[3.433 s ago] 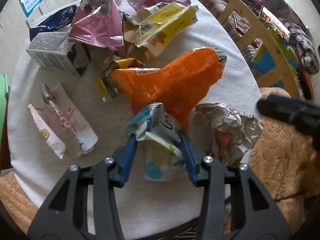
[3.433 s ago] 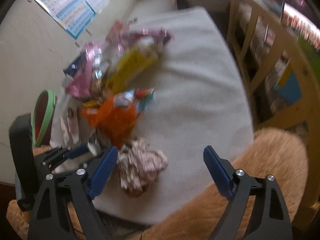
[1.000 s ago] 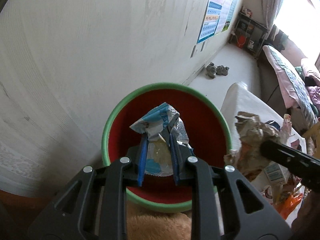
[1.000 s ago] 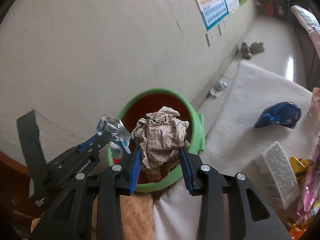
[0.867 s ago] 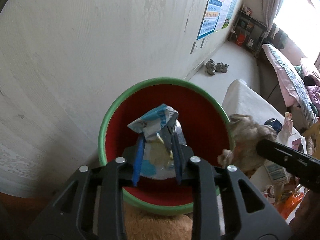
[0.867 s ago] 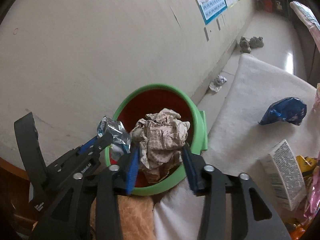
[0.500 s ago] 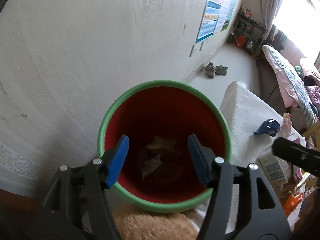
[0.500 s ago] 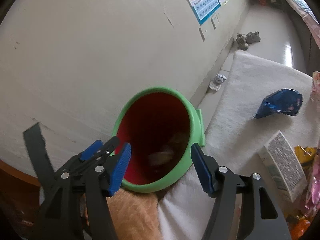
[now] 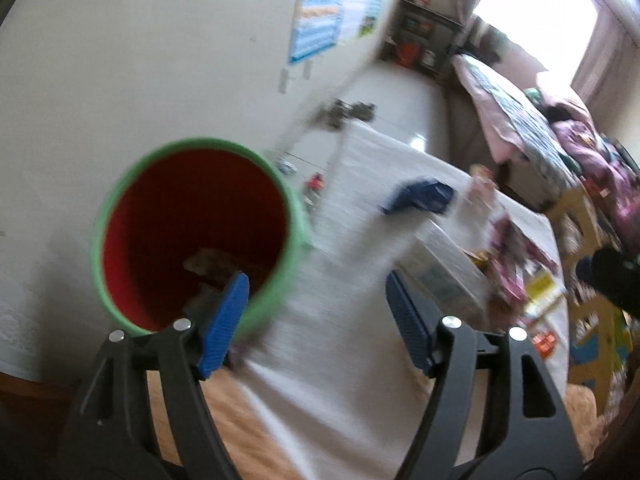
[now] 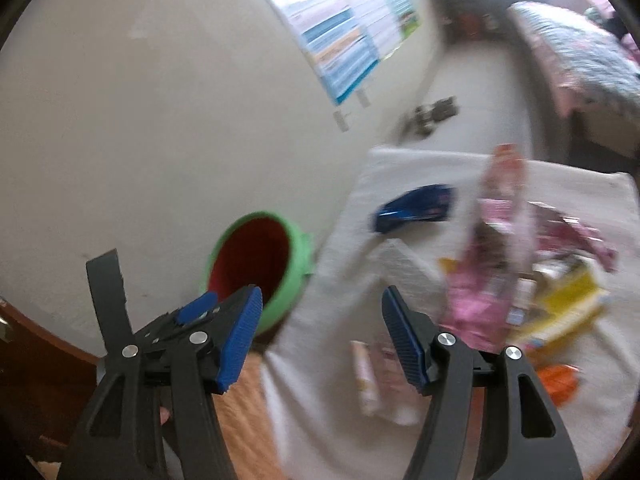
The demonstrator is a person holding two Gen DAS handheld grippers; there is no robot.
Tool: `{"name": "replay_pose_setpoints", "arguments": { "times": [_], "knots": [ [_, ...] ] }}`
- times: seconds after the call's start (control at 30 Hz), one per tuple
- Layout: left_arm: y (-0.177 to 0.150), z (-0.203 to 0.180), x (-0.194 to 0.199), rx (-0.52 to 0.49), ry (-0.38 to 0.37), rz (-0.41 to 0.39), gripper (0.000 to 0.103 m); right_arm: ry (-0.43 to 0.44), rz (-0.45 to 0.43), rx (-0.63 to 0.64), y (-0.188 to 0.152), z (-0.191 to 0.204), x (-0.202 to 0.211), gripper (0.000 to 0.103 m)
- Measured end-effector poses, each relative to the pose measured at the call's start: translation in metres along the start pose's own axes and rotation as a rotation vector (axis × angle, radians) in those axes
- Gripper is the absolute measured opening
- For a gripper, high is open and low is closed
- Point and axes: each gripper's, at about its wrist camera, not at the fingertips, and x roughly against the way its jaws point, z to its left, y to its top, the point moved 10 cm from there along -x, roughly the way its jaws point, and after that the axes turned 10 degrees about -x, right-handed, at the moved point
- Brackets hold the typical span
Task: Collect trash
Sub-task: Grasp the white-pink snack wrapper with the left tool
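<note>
The green bin (image 9: 296,216) with a red inside stands by the wall, with crumpled trash (image 9: 212,264) at its bottom. My left gripper (image 9: 316,296) hangs over the bin's right rim; its jaws are opening and nothing is between them. My right gripper (image 10: 322,304) is open and empty, above the edge of the white table (image 10: 332,408). The bin (image 10: 296,280) lies to its left, behind the left gripper's pad (image 10: 196,312). On the table lie a blue bag (image 10: 412,206), a pink wrapper (image 10: 480,300), a yellow pack (image 10: 568,304) and an orange wrapper (image 10: 560,376).
A white carton (image 10: 404,268) and small sachets (image 10: 368,376) also lie on the table. A tan furry cushion (image 9: 248,420) sits below both grippers. The pale wall carries a poster (image 10: 340,44). A bed (image 9: 512,104) stands at the far right.
Both grippers let go of their crumpled trash, which dropped into the bin. Both opened and then swung right, away from the bin and toward the table.
</note>
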Motion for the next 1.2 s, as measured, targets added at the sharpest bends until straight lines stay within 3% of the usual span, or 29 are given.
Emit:
{"name": "replay_pose_setpoints", "arguments": {
  "times": [0.23,0.5,0.77,1.0,1.03,1.2],
  "knots": [
    [-0.054,-0.087,-0.036,-0.064,-0.146,0.170,0.070,-0.201,-0.090,0.025,-0.007,-0.053,0.035,0.062],
    [-0.072,-0.117,-0.064,-0.146,-0.085,0.229,0.070,-0.283,-0.162,0.009,-0.002,-0.087,0.062,0.062],
    [-0.079,-0.126,-0.085,-0.190,-0.053,0.273,0.069,-0.272,-0.171,-0.015,-0.003,-0.097,0.069,0.062],
    [-0.077,-0.129,-0.085,-0.203,-0.079,0.268,0.049,-0.274,-0.157,-0.035,-0.006,-0.103,0.064,0.062],
    [-0.077,-0.128,-0.084,-0.202,-0.078,0.266,0.032,-0.273,-0.152,-0.036,-0.007,-0.103,0.062,0.063],
    [-0.076,-0.123,-0.082,-0.193,-0.084,0.267,0.032,-0.270,-0.131,-0.038,-0.010,-0.103,0.056,0.063]
  ]
}}
